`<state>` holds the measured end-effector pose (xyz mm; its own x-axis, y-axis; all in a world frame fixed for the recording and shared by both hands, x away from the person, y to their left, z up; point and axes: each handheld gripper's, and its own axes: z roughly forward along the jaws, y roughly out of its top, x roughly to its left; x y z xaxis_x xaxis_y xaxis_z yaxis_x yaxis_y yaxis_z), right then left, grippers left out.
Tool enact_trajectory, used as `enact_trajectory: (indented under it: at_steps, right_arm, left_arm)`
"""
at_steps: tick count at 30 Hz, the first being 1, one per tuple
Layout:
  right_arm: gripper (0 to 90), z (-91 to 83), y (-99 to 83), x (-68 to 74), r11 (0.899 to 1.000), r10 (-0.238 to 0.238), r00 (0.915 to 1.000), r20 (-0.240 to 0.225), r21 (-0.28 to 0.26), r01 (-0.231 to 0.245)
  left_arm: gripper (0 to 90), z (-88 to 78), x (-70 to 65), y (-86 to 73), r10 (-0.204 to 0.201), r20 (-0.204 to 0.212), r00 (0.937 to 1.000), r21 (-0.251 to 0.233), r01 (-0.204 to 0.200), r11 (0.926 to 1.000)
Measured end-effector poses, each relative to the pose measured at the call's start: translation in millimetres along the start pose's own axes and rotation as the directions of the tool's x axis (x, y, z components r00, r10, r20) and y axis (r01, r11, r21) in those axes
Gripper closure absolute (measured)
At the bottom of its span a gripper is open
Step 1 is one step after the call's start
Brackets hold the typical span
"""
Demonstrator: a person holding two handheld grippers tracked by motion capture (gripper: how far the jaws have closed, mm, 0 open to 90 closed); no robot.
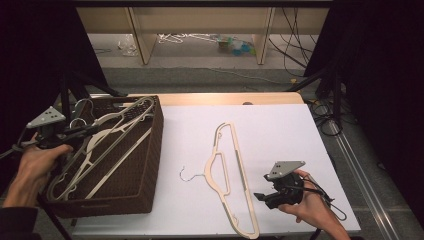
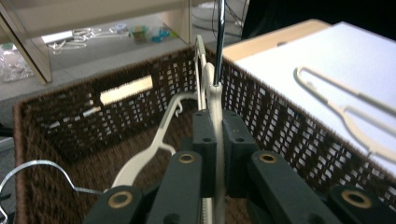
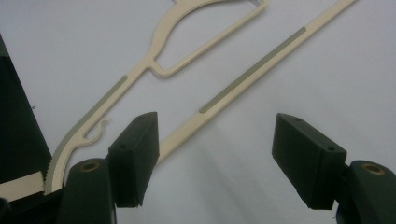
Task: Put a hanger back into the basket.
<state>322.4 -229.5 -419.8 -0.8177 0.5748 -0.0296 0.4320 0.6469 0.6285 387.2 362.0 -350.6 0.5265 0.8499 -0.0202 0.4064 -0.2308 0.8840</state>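
My left gripper (image 1: 85, 132) hovers over the left side of a dark wicker basket (image 1: 145, 170). It is shut on the neck of a cream plastic hanger (image 1: 122, 117) that lies across the basket's top. In the left gripper view the pads (image 2: 205, 140) pinch that hanger (image 2: 212, 88), whose metal hook points away. A second cream hanger (image 1: 235, 170) lies flat on the white table, hook to the left. My right gripper (image 1: 260, 196) rests on the table just right of it, open with nothing between its fingers. The right gripper view has this hanger's bar (image 3: 252, 74) passing beside the left pad (image 3: 135, 154).
More cream hangers (image 1: 85, 170) lie inside the basket, one near my left gripper (image 2: 149, 154). A wire hook (image 2: 37, 165) pokes up at the basket's near left. The white table sheet (image 1: 280, 130) stretches right of the basket. Beyond the table are a wooden shelf and floor clutter.
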Motion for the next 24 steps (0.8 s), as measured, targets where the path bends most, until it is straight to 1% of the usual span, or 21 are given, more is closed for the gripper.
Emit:
enact_trajectory:
  at_steps: [1,2,4,5,7,8,9,11,12,13,14,15,16,17,18,19,20,21,22,23,24]
  right_arm:
    - [33.0,0.0,0.0,0.0,1.0,0.0,1.0,0.0,0.0,0.0]
    - [32.9,0.3,0.0,-0.1,1.0,-0.003,1.0,0.001,0.005,0.003]
    - [33.0,0.6,-0.2,-0.5,1.0,-0.009,1.0,0.001,0.002,0.009]
    - [32.9,0.6,-0.1,-0.3,1.0,-0.009,1.0,-0.001,0.003,0.009]
    - [32.9,2.4,-0.6,-0.2,1.0,-0.014,0.9998,0.013,-0.012,0.014]
    - [32.9,1.7,-0.3,-0.1,1.0,-0.012,0.9999,0.006,-0.003,0.012]
    - [32.9,1.7,-0.3,-0.1,1.0,-0.012,0.9999,0.006,-0.003,0.012]
    - [33.0,1.4,0.0,0.1,1.0,-0.012,0.9999,0.0,0.001,0.012]
    - [33.0,2.5,-0.6,0.5,1.0,-0.01,0.9999,0.005,-0.006,0.01]
    - [32.9,2.9,-0.8,0.9,1.0,-0.003,1.0,0.002,0.005,0.003]
    - [32.9,2.9,-0.8,0.9,1.0,-0.003,1.0,0.002,0.005,0.003]
    - [33.0,3.4,-1.3,-0.3,1.0,-0.016,0.9999,0.005,0.0,0.016]
    - [32.9,3.2,-1.5,-0.2,1.0,-0.013,0.9999,0.004,0.001,0.013]
    - [32.9,4.0,-1.6,-1.4,1.0,-0.028,0.9996,0.007,-0.009,0.028]
    - [32.9,4.0,-1.6,-1.4,1.0,-0.028,0.9996,0.007,-0.009,0.028]
    - [33.0,3.2,-1.5,-0.3,1.0,-0.015,0.9999,0.004,0.003,0.015]
    - [33.0,3.1,-1.4,-0.3,1.0,-0.016,0.9999,0.005,0.002,0.016]
    - [33.0,3.1,-1.4,-0.3,1.0,-0.016,0.9999,0.005,0.002,0.016]
    - [33.0,2.7,-1.6,-0.2,1.0,-0.015,0.9999,0.004,0.0,0.015]
    - [33.0,2.7,-1.6,-0.2,1.0,-0.015,0.9999,0.004,0.0,0.015]
    - [32.9,2.8,-1.3,-0.5,1.0,-0.016,0.9999,0.007,-0.002,0.016]
  left_arm:
    - [85.2,0.0,0.0,0.0,0.0,0.0,1.0,0.0,0.0,1.0]
    - [85.2,2.9,1.0,-4.5,0.007,0.002,1.0,0.015,-0.007,0.9999]
    - [85.2,5.1,0.9,-6.7,0.008,0.01,0.9999,0.017,-0.008,0.9998]
    - [85.2,8.6,-0.1,-10.4,-0.004,0.015,0.9999,0.025,0.003,0.9997]
    - [85.2,10.5,0.6,-11.6,0.005,0.02,0.9998,0.028,-0.005,0.9996]
    - [85.2,14.0,0.9,-14.2,0.015,0.028,0.9995,0.039,-0.016,0.9991]
    - [85.1,14.0,0.9,-14.2,0.015,0.028,0.9995,0.039,-0.016,0.9991]
    - [85.1,19.0,1.6,-17.2,0.044,0.042,0.9982,0.062,-0.046,0.997]
    - [85.1,21.5,0.3,-20.0,0.016,0.047,0.9988,0.06,-0.019,0.998]
    - [85.0,25.2,2.5,-22.8,0.036,0.045,0.9983,0.065,-0.038,0.9972]
    - [85.1,25.2,2.5,-22.8,0.036,0.045,0.9983,0.065,-0.038,0.9972]
    - [85.0,28.0,0.9,-26.4,-0.014,0.031,0.9994,0.089,0.011,0.996]
    - [84.9,28.0,0.9,-26.4,-0.014,0.031,0.9994,0.089,0.011,0.996]
    - [84.7,31.7,4.4,-29.8,-0.002,0.021,0.9998,0.098,0.0,0.9951]
    - [84.6,31.7,4.4,-29.8,-0.002,0.021,0.9998,0.098,0.0,0.9951]
    - [84.4,32.9,4.1,-31.8,-0.035,0.019,0.9992,0.102,0.032,0.9943]
    - [84.2,35.5,5.9,-33.9,-0.039,0.013,0.9991,0.096,0.038,0.9946]
    - [83.9,35.5,5.9,-33.9,-0.039,0.013,0.9991,0.096,0.038,0.9946]
    - [83.4,36.9,10.2,-34.0,-0.013,0.002,0.9999,0.092,0.013,0.9957]
    - [82.7,36.9,10.2,-34.0,-0.013,0.002,0.9999,0.092,0.013,0.9957]
    - [81.7,37.0,13.0,-34.2,0.003,-0.032,0.9995,0.119,0.001,0.9929]
